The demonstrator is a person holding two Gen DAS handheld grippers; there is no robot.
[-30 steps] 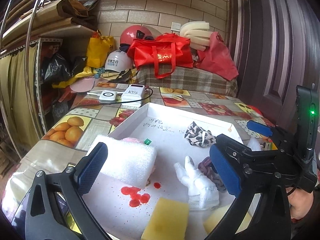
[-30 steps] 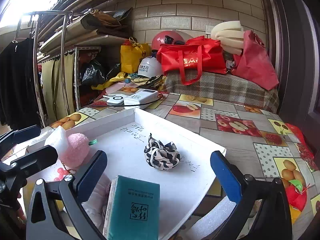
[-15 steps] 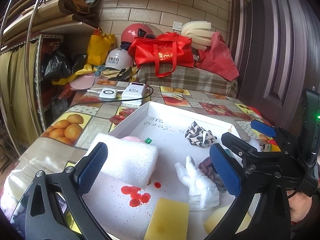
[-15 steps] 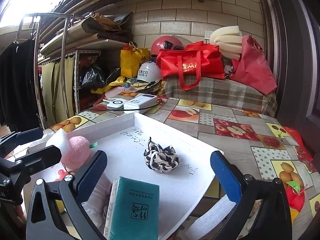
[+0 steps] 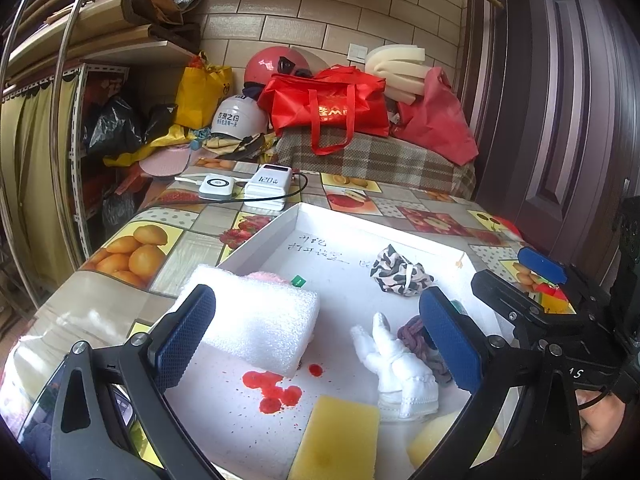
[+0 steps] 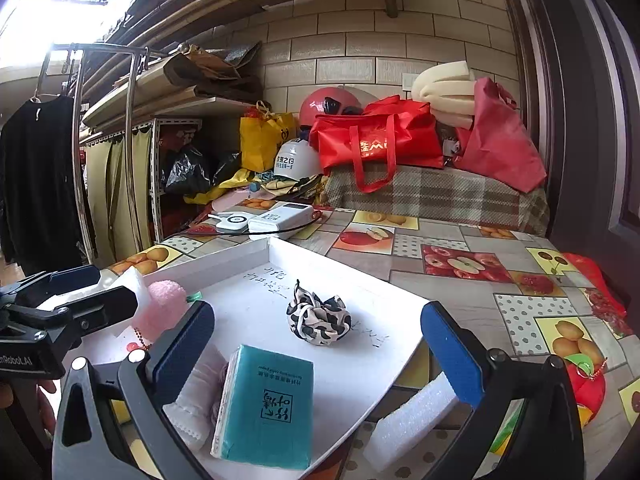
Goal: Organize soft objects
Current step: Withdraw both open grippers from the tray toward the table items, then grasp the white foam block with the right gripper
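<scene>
From my left wrist camera, my left gripper [image 5: 316, 338] hangs with its jaws spread wide and empty above the white tray [image 5: 280, 222] on the tabletop [image 5: 132, 248]. In the tray lie a white foam block [image 5: 256, 314] at left, a white glove [image 5: 400, 364] right of it, a yellow sponge [image 5: 336, 440] nearest, and a spotted scrunchie [image 5: 400, 274] farther off.

From my right wrist camera, my right gripper [image 6: 318, 356] is likewise open and holds nothing. A teal tissue pack [image 6: 266, 404] lies between its fingers in the tray's near part, the scrunchie beyond it, a pink pompom [image 6: 164, 310] at left.
</scene>
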